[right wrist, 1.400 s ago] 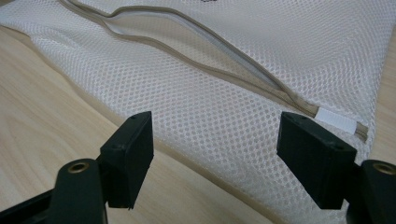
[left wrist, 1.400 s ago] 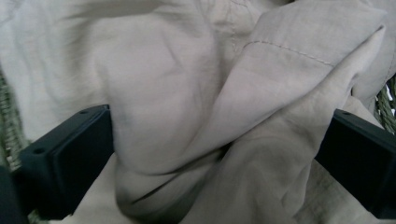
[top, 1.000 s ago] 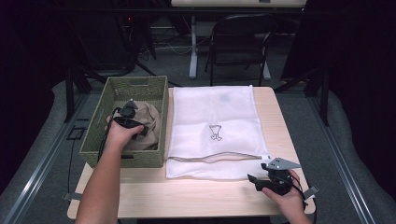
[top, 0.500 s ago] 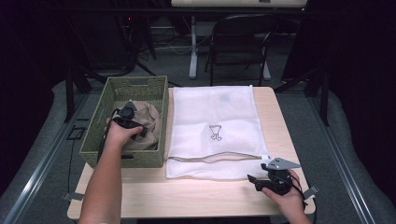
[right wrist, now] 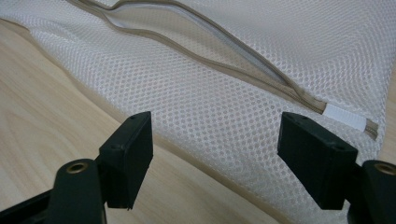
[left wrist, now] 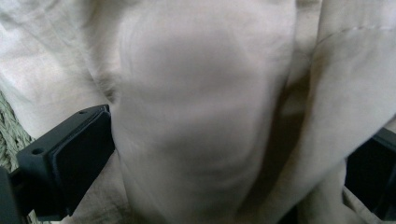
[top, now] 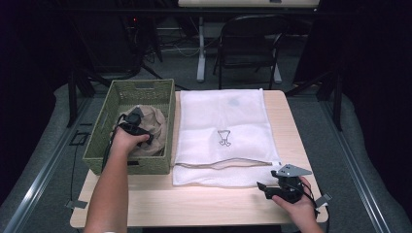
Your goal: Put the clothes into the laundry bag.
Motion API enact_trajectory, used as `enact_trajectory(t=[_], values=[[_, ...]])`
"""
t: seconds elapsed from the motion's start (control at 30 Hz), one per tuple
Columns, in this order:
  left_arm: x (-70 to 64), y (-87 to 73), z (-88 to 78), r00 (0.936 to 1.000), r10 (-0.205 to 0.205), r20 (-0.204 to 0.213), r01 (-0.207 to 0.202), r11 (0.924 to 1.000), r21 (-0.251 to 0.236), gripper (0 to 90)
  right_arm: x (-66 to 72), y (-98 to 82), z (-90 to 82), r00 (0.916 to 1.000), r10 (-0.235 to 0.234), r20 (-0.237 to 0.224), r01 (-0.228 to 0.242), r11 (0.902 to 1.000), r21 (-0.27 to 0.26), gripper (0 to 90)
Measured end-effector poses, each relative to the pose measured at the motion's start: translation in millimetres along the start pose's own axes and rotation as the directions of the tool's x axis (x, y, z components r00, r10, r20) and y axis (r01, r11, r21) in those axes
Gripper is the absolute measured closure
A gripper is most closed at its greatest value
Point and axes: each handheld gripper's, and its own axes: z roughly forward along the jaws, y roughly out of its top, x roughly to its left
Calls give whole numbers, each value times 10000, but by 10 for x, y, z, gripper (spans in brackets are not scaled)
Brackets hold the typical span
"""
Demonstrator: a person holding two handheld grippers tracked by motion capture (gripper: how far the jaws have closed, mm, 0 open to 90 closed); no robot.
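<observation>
The left gripper [top: 132,127] was down inside the green basket [top: 99,141], pressed into a soft tan cloth [top: 155,127]. In the left gripper view its jaws stood wide apart, with a fat fold of the cloth [left wrist: 196,116] bulging between them. They had not squeezed it.

The cloth looked light, floppy and crumpled, like a shirt or a towel. It would not break. It would sag and hang down when lifted, and a thin pinch might slip out. A thick fold in the middle of the bundle looked like the best place to grab, so more cloth would come up at once.

The white mesh bag [top: 221,116] lay flat on the wooden table [top: 194,204], just beside the basket. Its zipper [right wrist: 261,74] was open near the front edge. The mesh looked thin and limp too, so the mouth would likely need holding open.

The right gripper [top: 272,189] rested on the table at the bag's front corner. Its jaws were apart, holding nothing, with the mesh [right wrist: 224,126] just ahead of them.
</observation>
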Motion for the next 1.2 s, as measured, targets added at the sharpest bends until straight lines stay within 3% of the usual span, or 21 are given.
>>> enact_trajectory(t=[0.27,0.37,0.53,0.73,1.2], values=[[5,-12,11,9998,168,-108,-169,9998,-56,46,3,2,-1,10000,-7,-17,7,10000,-29,261],[15,-14,9,9999,111,-38,-112,9999,-105,91,3,3,-4,10000,-35,-11,35,10000,-41,261],[10,-15,13,9999,-143,-5,143,9999,-28,93,0,3,-3,10000,-24,-32,24,10000,-52,261],[15,-16,12,9999,-117,47,117,9999,-38,114,4,5,-1,10000,-63,-65,63,10000,-31,261],[31,-39,-2,9999,97,64,-95,9996,-265,268,18,8,2,9998,-153,-113,153,9999,-3,261]])
